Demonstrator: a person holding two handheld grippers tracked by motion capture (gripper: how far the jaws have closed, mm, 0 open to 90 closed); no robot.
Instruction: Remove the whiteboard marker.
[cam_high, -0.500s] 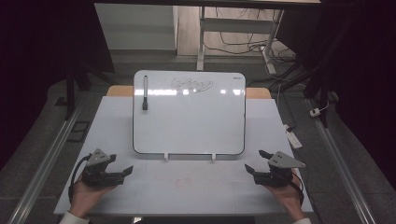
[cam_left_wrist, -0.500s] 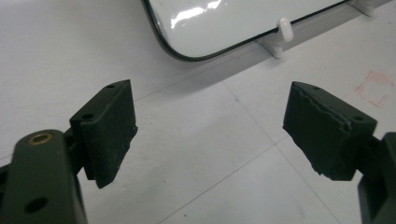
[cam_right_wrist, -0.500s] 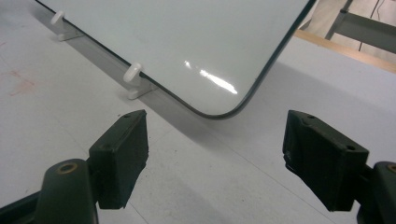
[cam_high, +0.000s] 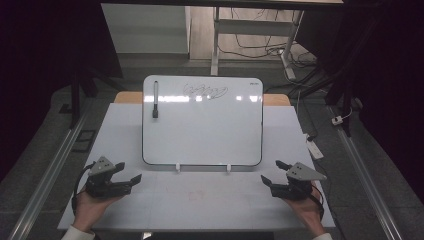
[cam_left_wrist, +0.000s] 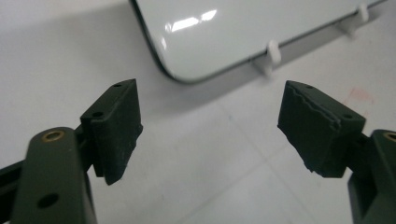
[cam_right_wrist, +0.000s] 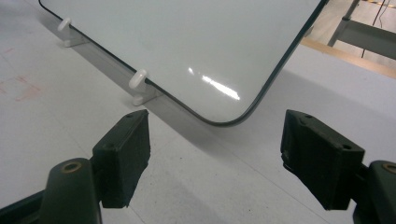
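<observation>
So I'm sitting at the table w/ a claw in each hand, and the whiteboard is my landmark for everything here. It's propped up tilted on a white stand w/ two little white clips hooking its bottom edge, roughly mid-table and leaning back away from me. My left gripper is hovering below the board's bottom-left corner, a bit out to the side, not touching it; jaws are gaping wide w/ nothing between them, just bare tabletop. From the left gripper view I'm looking past both black pads at that rounded corner of the board and one clip. My right gripper is doing the mirror thing below the bottom-right corner, also apart from the board, jaws spread just as wide and empty. In the right gripper view the board's other rounded corner is sitting just beyond the pads, w/ a clip under its edge. There's a black marker sticking upright on the board's top-left area, cap end down, and some scribbled handwriting along the top of the board, right of the marker. Both are well apart from either claw. Can't read the scribble tbh, too small.
</observation>
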